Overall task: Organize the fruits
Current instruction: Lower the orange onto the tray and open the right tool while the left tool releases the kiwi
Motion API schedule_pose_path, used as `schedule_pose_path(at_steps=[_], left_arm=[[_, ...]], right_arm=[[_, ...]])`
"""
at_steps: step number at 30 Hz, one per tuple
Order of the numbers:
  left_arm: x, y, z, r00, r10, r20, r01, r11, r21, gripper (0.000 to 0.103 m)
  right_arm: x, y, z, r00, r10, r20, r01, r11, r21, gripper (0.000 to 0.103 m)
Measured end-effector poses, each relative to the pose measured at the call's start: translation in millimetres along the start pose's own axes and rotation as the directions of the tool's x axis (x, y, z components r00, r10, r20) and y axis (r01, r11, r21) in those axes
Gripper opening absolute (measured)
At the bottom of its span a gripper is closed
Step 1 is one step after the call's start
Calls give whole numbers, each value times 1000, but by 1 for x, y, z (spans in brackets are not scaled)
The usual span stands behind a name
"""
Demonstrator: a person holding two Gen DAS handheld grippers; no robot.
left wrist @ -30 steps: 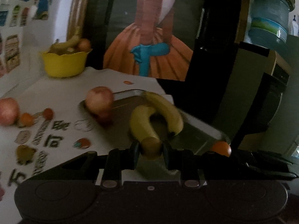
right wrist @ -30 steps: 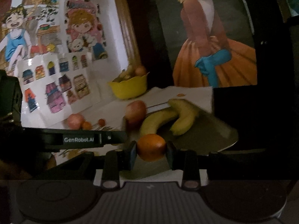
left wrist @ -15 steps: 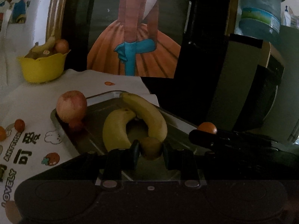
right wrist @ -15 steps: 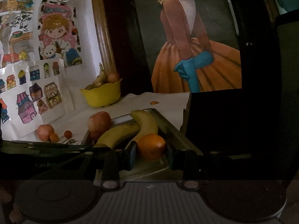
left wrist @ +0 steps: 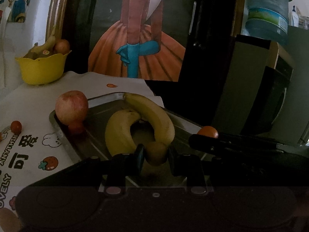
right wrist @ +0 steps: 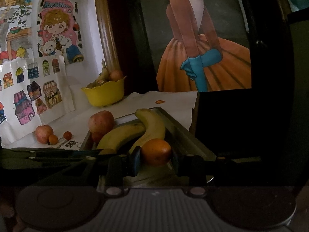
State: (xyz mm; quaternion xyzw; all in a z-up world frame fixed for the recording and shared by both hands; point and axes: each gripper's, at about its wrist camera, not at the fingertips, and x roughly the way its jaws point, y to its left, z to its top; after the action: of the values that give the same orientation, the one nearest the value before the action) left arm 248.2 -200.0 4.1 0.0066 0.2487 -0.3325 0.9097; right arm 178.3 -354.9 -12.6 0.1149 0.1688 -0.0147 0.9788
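My left gripper (left wrist: 156, 154) is shut on a small brownish-green fruit (left wrist: 156, 153), held over the near end of a metal tray (left wrist: 63, 141). Two yellow bananas (left wrist: 123, 131) and a red apple (left wrist: 71, 107) lie in that tray. My right gripper (right wrist: 156, 157) is shut on an orange (right wrist: 156, 151), also above the tray's (right wrist: 185, 135) near end, right of the left gripper. The orange (left wrist: 207, 131) and the right gripper's finger show at the right of the left wrist view. The bananas (right wrist: 135, 133) and apple (right wrist: 101, 122) lie just beyond.
A yellow bowl (left wrist: 41, 68) with fruit stands at the back left by a framed painting. Another apple (right wrist: 44, 134) and small round red and orange fruits (right wrist: 67, 135) lie on the white printed cloth left of the tray. A dark box rises on the right.
Both grippers have come forward over the tray's near end with their fruits, so the bananas and apple look closer. Since the half-second frames, hardly anything has shifted.
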Motion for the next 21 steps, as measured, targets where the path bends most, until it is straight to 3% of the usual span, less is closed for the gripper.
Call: schedule_pose_path(at_steps=[13, 19, 21], left_arm=[[1, 7, 1, 1000, -28, 2, 28, 998, -50, 29], [-1, 8, -1, 999, -51, 9, 51, 997, -64, 37], [-3, 8, -1, 998, -54, 19, 55, 996, -66, 46]], right_arm=[[3, -2, -3, 1000, -7, -10, 8, 1000, 17, 39], [0, -3, -4, 1000, -18, 1, 18, 1000, 22, 46], [-3, -4, -4, 1000, -27, 10, 27, 999, 27, 50]])
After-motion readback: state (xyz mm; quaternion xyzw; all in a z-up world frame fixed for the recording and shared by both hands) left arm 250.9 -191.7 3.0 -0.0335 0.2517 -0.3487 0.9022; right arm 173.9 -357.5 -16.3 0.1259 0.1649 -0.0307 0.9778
